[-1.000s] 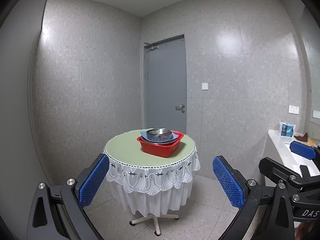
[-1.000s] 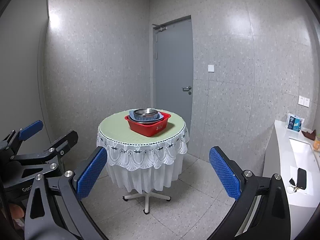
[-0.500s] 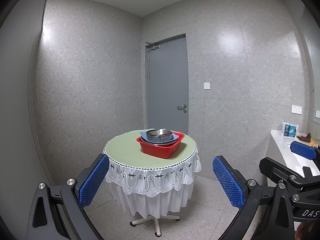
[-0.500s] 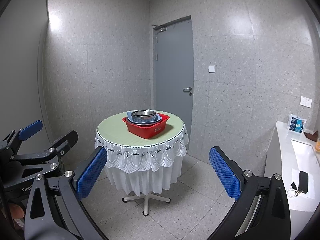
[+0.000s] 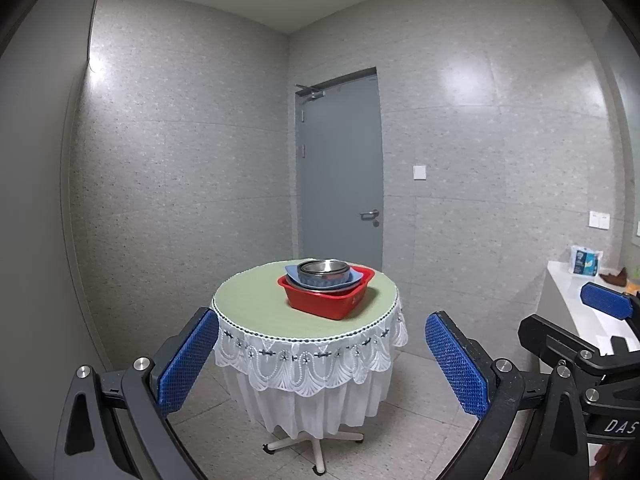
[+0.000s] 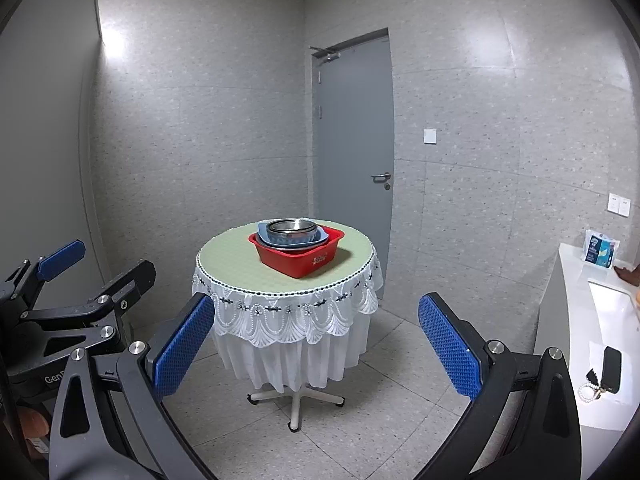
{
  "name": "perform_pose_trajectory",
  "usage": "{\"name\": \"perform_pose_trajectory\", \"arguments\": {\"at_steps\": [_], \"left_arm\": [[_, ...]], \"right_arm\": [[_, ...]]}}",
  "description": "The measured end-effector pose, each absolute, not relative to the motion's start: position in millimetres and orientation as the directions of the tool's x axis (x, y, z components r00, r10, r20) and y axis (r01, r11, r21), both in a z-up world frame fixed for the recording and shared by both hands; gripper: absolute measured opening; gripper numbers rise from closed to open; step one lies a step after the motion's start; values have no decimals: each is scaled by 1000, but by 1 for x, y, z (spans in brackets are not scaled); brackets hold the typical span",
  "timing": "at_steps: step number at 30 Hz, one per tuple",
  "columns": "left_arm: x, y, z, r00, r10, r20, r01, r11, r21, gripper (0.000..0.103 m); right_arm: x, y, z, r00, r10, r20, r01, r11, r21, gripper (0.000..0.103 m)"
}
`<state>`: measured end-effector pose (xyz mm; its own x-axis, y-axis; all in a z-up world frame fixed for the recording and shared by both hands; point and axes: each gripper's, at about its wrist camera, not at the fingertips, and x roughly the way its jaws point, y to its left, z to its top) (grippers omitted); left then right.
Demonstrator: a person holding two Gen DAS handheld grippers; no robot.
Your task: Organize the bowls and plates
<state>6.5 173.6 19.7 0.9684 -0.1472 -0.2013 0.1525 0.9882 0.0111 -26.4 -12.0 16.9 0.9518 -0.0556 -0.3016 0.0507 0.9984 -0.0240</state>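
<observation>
Both the left gripper (image 5: 320,364) and right gripper (image 6: 316,348) gaped empty, well short of the red basin (image 6: 298,254), apparently readied for its stacked bowls (image 6: 291,229).

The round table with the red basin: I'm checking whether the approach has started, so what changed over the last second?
Both grippers drifted slightly, so the round table sits a little differently in each view; nothing was gripped or released. The left gripper and right gripper stay open and empty. The metal bowl remains stacked in the red basin.

Round table (image 5: 256,300), green lace-edged cloth; red basin (image 5: 328,302) on top.
</observation>
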Motion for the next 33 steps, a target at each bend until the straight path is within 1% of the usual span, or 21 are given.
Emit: {"name": "perform_pose_trajectory", "arguments": {"at_steps": [33], "left_arm": [[15,167,17,972,-125,-201,131,991,17,102]], "right_arm": [[-11,-14,15,948,-35,-317,32,999,-14,103]]}}
